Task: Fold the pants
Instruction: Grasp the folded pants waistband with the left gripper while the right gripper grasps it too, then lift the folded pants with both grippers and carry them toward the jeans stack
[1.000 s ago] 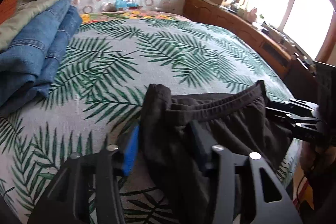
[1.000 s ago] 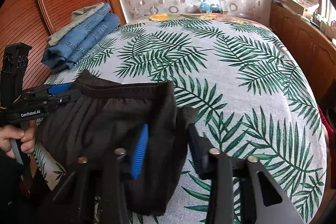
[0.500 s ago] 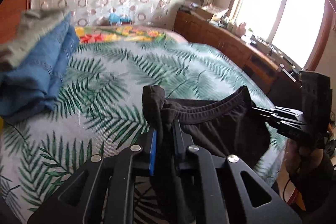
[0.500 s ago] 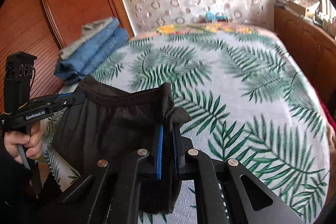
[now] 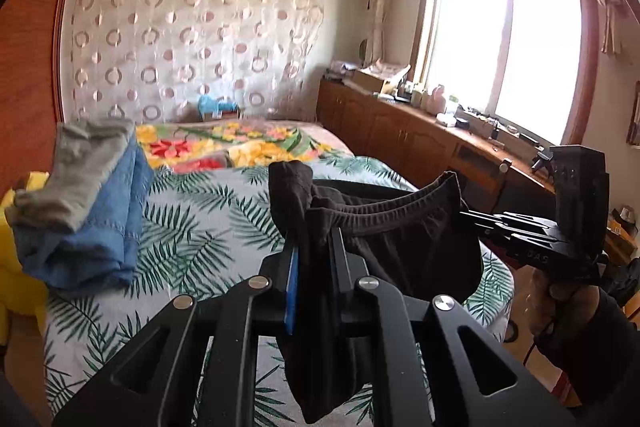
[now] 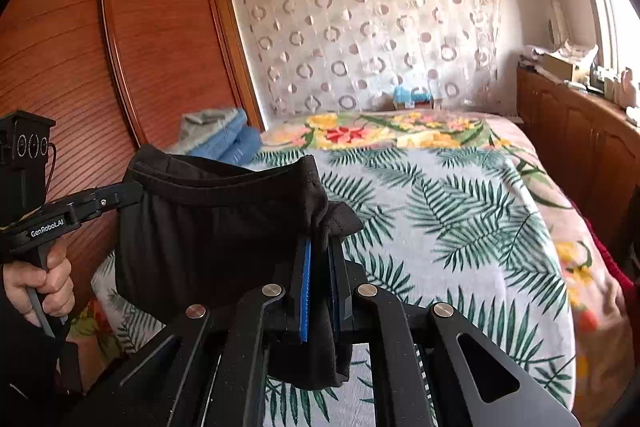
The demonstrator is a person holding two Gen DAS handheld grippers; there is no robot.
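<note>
pinching one end of the elastic waistband, the left claw has its fingers pressed together on the black soft-fabric pants, and the right claw is clamped the same way on the opposite end. the waistband stretches between them, so the garment hangs flat in the air above the near edge of the palm-leaf printed bed — probably held this way so the legs drop straight and the pants can be laid out smooth for the first fold. further out, a stack of folded blue denim and grey clothes sits at the bed's left side by the reddish wooden wardrobe. a second ago both claws stood apart around the fabric, which lay low on the bed; since then they have closed and lifted it, and the views now tilt up toward the window.
</note>
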